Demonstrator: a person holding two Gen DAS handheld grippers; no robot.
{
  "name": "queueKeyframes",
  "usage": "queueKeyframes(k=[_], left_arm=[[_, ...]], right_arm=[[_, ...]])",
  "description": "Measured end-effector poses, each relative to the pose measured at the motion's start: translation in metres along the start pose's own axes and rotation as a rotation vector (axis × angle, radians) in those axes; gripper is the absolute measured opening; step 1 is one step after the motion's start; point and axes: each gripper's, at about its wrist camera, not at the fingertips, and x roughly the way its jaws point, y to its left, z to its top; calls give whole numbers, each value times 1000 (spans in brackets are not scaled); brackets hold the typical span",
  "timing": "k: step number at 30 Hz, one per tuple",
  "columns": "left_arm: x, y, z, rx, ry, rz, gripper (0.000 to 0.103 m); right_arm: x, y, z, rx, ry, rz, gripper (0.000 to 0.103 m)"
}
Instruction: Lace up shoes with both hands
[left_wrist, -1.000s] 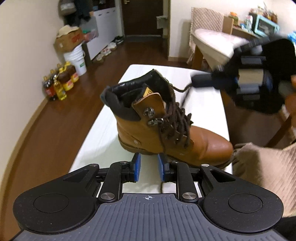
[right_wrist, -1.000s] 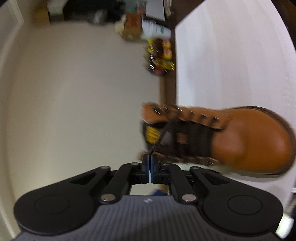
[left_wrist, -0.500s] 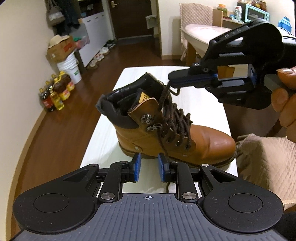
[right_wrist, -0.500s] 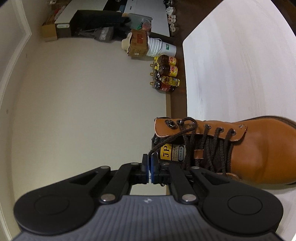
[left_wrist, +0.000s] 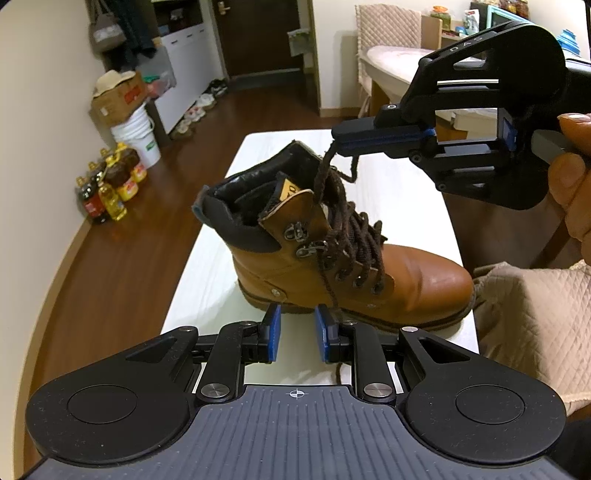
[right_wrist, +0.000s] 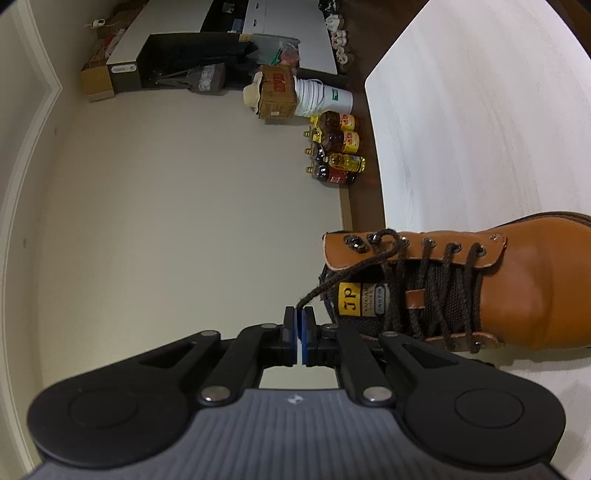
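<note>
The right gripper (right_wrist: 298, 325) has its blue pads pressed together on the end of a dark brown lace (right_wrist: 343, 275), which runs taut from the pinch to the upper eyelets of the boot (right_wrist: 524, 280). In the left wrist view the same right gripper (left_wrist: 338, 142) hangs above the boot's collar with the lace (left_wrist: 325, 173) rising to its tips and a short free end curling beyond them, and a person's hand (left_wrist: 572, 177) grips its handle at the right edge. The left gripper (left_wrist: 297, 336) stands with its pads apart just before the boot's near side; another strand of lace (left_wrist: 330, 288) drops down the boot's side past the inner face of its right pad, and whether it touches that pad cannot be told. The boot (left_wrist: 369, 273) stands upright on the white table (left_wrist: 207, 266), near its front edge and close to the right front corner, toe toward the right edge, leaving bare tabletop along the left edge and across the far half. A quilted beige cloth (left_wrist: 524, 317) lies beside the toe. Only the right wrist view shows the yellow tongue label (right_wrist: 349, 299). Both views show bottles (left_wrist: 110, 184) and a white bucket (left_wrist: 138, 138) against the wall on the wooden floor.
</note>
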Motion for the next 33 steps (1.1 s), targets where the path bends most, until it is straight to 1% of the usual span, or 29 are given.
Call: queueKeyframes(k=[7,13,14,16,18,24,26,28,33], left_arm=[[1,0,0,4,-4,4,22],[-3,2,0,35,-34,3,22],[-2,2,1,43,-34,2,22],[-2,2,2,56,-34,4,22],[-1,2,4,73,-37,3,22],[3,2,7,90,-40,-10,22],[5,1,7,97,-41,-14,22],[5,1,8,100,-44,-17,22],[6,3,6,94,-49,-13,22]], right_arm=[[5,-7,-1,-2,5,-24,3],[5,-12,-7,-50,13,-113,3],[5,-11,-8,-64,8,-142,3],[1,-10,-8,-83,-18,-177,3],[0,-10,-8,-89,-24,-204,3],[6,-8,-10,-89,19,-236,3],[9,-8,-13,-89,36,-275,3],[9,-8,-15,-94,49,-289,3],[8,-8,-18,-93,65,-293,3]])
